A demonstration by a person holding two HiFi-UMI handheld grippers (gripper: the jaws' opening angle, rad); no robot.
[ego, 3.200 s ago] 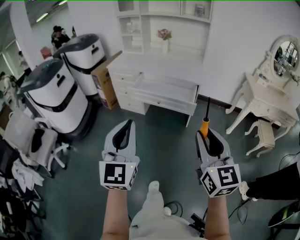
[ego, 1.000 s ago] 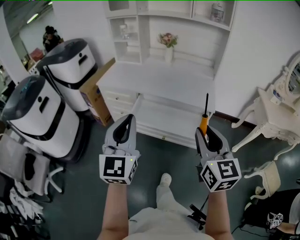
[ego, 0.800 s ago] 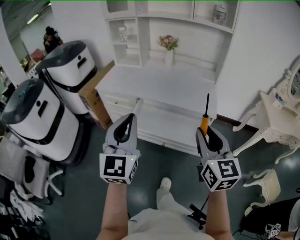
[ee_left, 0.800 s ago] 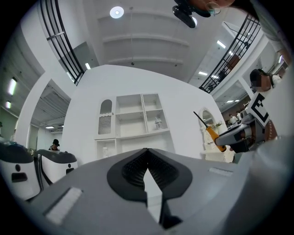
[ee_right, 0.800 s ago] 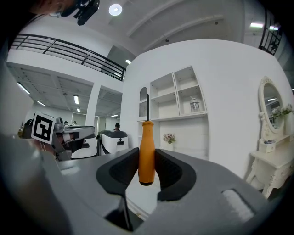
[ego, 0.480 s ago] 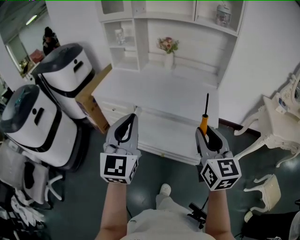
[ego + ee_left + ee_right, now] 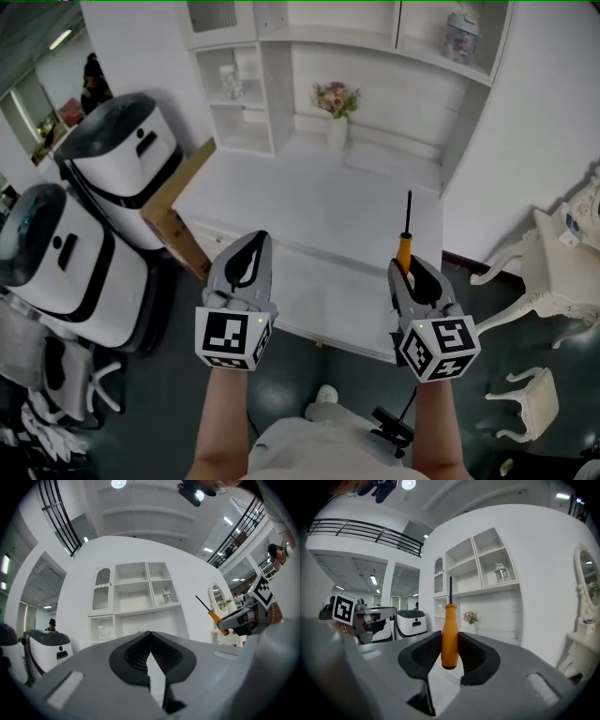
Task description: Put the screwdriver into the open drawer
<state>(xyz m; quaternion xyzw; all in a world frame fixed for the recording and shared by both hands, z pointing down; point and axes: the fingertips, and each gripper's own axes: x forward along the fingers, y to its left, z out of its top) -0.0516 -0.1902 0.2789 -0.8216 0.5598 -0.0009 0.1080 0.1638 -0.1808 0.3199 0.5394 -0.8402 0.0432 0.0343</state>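
Note:
An orange-handled screwdriver [image 7: 404, 250] with a thin black shaft stands upright, and my right gripper [image 7: 405, 268] is shut on its handle. In the right gripper view the handle [image 7: 450, 630] sits clamped between the dark pads of that gripper [image 7: 450, 644]. My left gripper [image 7: 255, 242] is shut and holds nothing; its jaws [image 7: 150, 633] meet at the tip. Both grippers hover over the open drawer [image 7: 323, 298] of the white desk [image 7: 300, 202]. The left gripper view shows the screwdriver [image 7: 216, 618] off to the right.
Two white-and-black machines [image 7: 117, 155] [image 7: 42, 258] and a cardboard box [image 7: 173, 208] stand left of the desk. A flower vase [image 7: 336, 105] and shelves [image 7: 239, 80] are at the desk's back. A white dressing table [image 7: 567, 253] and a stool [image 7: 530, 403] are at the right.
Both grippers have moved forward to the desk, which has drawn closer; the open drawer now lies under them. The right gripper's hold on the screwdriver is unchanged.

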